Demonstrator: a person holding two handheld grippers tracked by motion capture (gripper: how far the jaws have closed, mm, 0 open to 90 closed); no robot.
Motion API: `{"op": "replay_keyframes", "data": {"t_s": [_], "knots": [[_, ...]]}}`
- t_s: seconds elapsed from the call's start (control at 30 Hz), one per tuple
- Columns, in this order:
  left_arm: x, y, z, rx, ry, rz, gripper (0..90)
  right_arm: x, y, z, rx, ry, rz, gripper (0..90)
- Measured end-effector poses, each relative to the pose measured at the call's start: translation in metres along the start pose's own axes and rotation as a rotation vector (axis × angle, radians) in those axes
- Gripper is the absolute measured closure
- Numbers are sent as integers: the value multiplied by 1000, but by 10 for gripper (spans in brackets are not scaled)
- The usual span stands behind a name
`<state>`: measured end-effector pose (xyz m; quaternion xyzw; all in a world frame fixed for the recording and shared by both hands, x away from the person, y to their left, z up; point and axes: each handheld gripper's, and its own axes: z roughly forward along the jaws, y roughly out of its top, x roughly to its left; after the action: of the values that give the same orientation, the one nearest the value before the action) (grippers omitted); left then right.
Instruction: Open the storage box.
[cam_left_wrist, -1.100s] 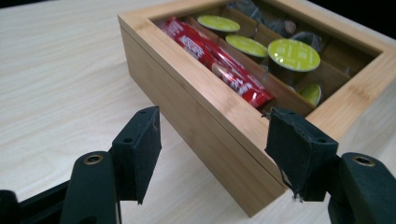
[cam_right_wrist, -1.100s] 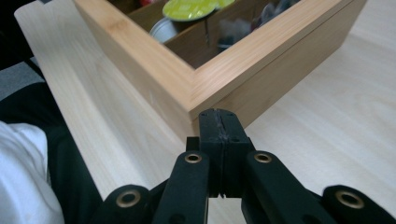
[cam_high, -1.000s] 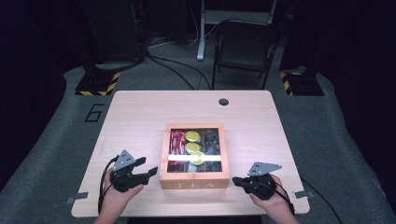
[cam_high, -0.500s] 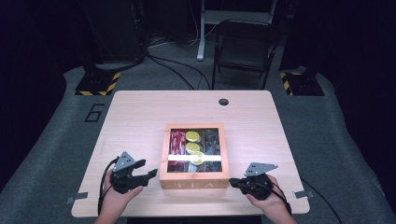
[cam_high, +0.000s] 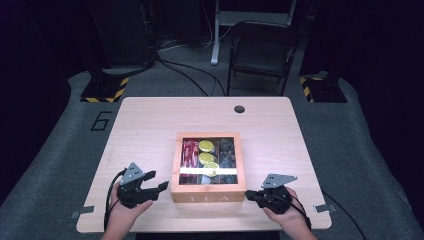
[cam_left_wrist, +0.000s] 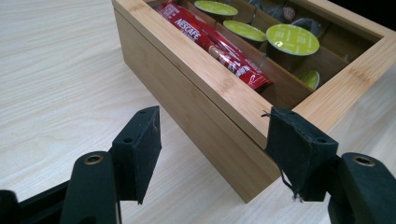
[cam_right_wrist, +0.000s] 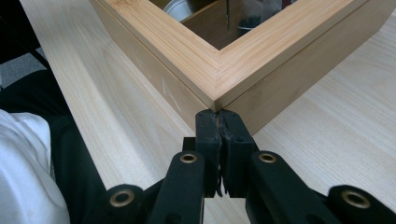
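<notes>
A wooden tea box (cam_high: 207, 196) with "TEA" on its front stands at the table's near middle. Inside lie red Nescafé sticks (cam_left_wrist: 212, 39), green-topped capsules (cam_left_wrist: 292, 39) and dark capsules (cam_high: 227, 152). A strip of glare crosses its top. My left gripper (cam_high: 159, 187) is open just left of the box's front-left corner. In the left gripper view that corner (cam_left_wrist: 254, 154) sits between the spread jaws, untouched. My right gripper (cam_high: 248, 194) is shut on nothing, and its tips (cam_right_wrist: 218, 116) sit at the box's front-right corner (cam_right_wrist: 215, 95).
The light wooden table (cam_high: 150, 130) has a round cable hole (cam_high: 239, 109) near its far edge. A folding chair (cam_high: 262, 50) stands behind it, with striped floor bases (cam_high: 105, 90) to either side. The person's white sleeve (cam_right_wrist: 23, 163) shows at the near table edge.
My right gripper has crept a little left, toward the box's front-right corner. The left gripper and the box have hardly moved.
</notes>
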<state>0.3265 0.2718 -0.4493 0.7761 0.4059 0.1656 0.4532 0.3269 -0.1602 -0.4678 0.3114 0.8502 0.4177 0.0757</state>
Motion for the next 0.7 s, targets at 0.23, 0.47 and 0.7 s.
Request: {"op": "replay_keyframes", "data": {"t_s": [0.23,0.47,0.7], "knots": [[-7,8,-11,-18,-1,16,354,-1,6,-1,-11,16,22,868],[-9,7,-15,-17,3,7,356,-3,16,-4,-64,50,52,869],[-13,1,-16,-1,11,8,367,-4,27,-2,-76,56,57,864]]}}
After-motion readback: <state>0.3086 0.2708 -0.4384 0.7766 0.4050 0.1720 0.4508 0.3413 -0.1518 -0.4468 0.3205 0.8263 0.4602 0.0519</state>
